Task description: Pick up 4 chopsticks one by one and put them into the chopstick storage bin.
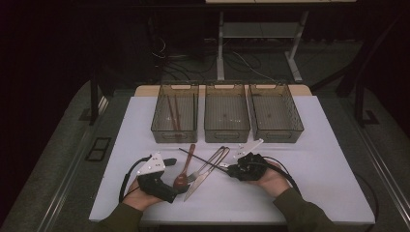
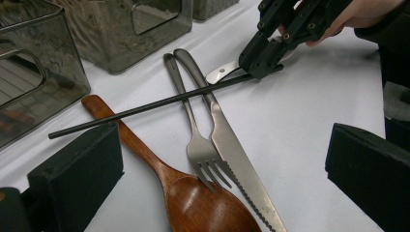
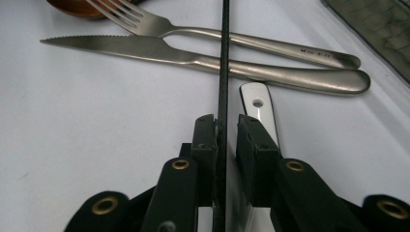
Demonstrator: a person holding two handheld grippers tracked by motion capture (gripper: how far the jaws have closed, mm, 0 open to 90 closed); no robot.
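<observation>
A black chopstick lies slanted across the handles of a steel fork and a serrated knife, beside a wooden spoon. My right gripper is shut on the chopstick's right end; in the right gripper view the chopstick runs straight out from between the jaws of the right gripper. My left gripper stands open at the spoon's bowl, and in the left gripper view the left gripper has the spoon, fork and knife between its wide-apart jaws.
Three smoky clear bins stand in a row at the back: the left bin holds brown chopsticks, with the middle bin and the right bin beside it. A flat metal handle with a hole lies under my right gripper. White tabletop surrounds the cutlery.
</observation>
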